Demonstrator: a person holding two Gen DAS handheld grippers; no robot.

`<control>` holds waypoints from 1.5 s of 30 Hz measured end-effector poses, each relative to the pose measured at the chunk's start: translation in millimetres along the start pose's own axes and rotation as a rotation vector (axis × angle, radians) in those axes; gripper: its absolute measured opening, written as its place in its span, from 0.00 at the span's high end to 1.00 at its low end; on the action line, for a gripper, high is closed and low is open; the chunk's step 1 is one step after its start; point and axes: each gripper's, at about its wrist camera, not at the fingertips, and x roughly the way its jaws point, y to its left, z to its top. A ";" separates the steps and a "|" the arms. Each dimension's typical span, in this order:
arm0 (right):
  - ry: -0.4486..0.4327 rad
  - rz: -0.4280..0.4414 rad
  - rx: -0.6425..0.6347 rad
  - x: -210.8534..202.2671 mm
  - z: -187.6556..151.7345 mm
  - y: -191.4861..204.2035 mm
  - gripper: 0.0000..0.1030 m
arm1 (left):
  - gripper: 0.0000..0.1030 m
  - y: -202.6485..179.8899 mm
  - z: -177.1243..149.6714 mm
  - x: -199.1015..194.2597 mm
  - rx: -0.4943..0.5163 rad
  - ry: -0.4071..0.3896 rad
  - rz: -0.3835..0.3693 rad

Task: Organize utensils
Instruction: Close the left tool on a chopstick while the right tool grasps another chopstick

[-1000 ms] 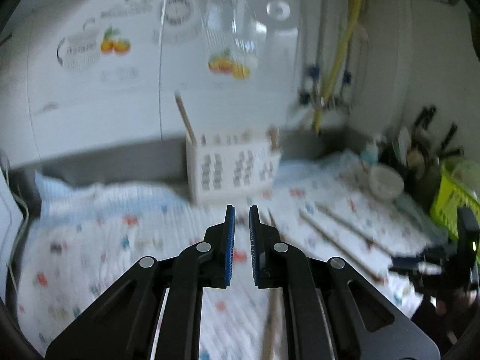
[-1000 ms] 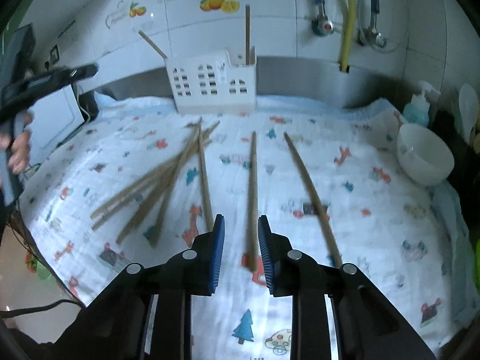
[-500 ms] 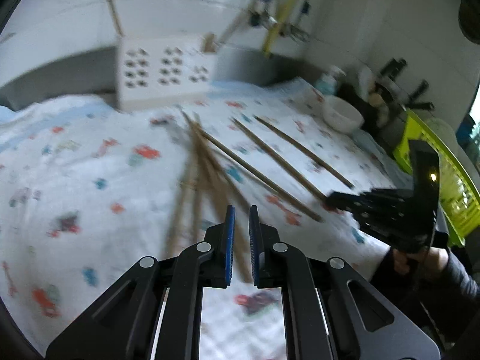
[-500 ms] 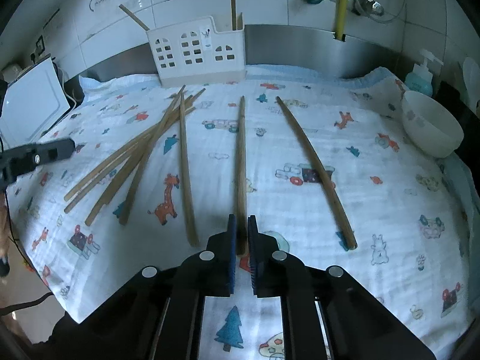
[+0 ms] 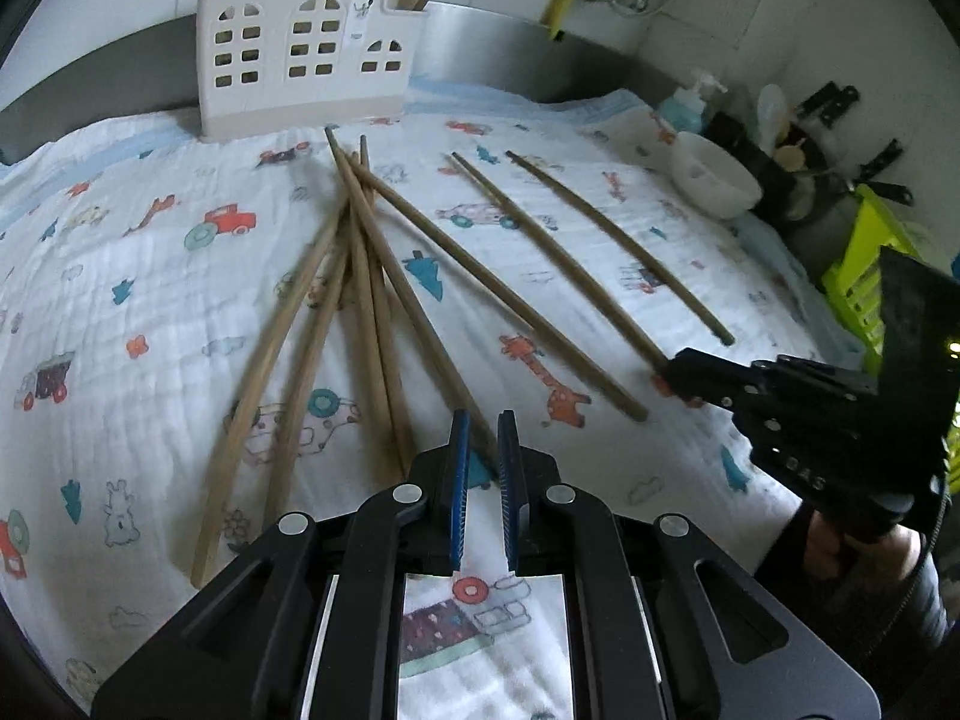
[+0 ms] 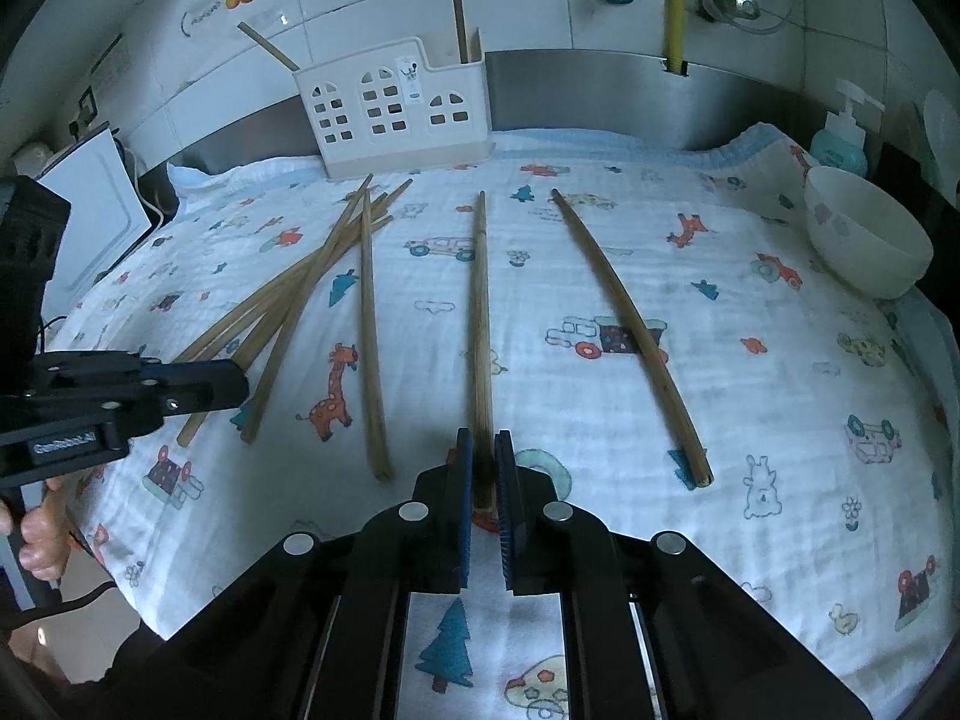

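Note:
Several long wooden chopsticks lie on a patterned cloth (image 6: 750, 312). A crossed pile (image 5: 354, 276) lies at the left; three lie apart to its right. My right gripper (image 6: 483, 468) is shut on the near end of the middle chopstick (image 6: 480, 312), low on the cloth. My left gripper (image 5: 482, 450) is nearly closed and empty, over the near ends of the pile, with one chopstick tip (image 5: 462, 384) just ahead of its jaws. A white house-shaped utensil holder (image 6: 396, 114) stands at the back and holds a few sticks. The right gripper also shows in the left wrist view (image 5: 678, 375).
A white bowl (image 6: 864, 240) and a blue soap bottle (image 6: 840, 144) stand at the right edge. A lime-green basket (image 5: 864, 282) and dark utensils are at the far right. A steel backsplash (image 6: 600, 90) and pipes run behind. A white appliance (image 6: 96, 204) stands at the left.
My right gripper has closed on the middle chopstick's near end and lowered. My left gripper has swung down from the wall and holder to the pile of chopsticks.

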 end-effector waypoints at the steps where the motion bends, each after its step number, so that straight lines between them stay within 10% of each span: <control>1: 0.001 0.003 0.002 0.4 -0.4 -0.5 0.93 | 0.91 0.5 0.3 1.2 -0.004 0.004 -0.001; 22: -0.004 0.012 0.012 2.4 -1.6 -0.6 0.93 | 0.90 -14.3 5.7 15.3 0.044 0.024 0.134; 45: -0.027 0.012 0.013 3.5 6.2 1.3 0.93 | 0.95 0.4 4.2 10.7 0.045 0.016 0.095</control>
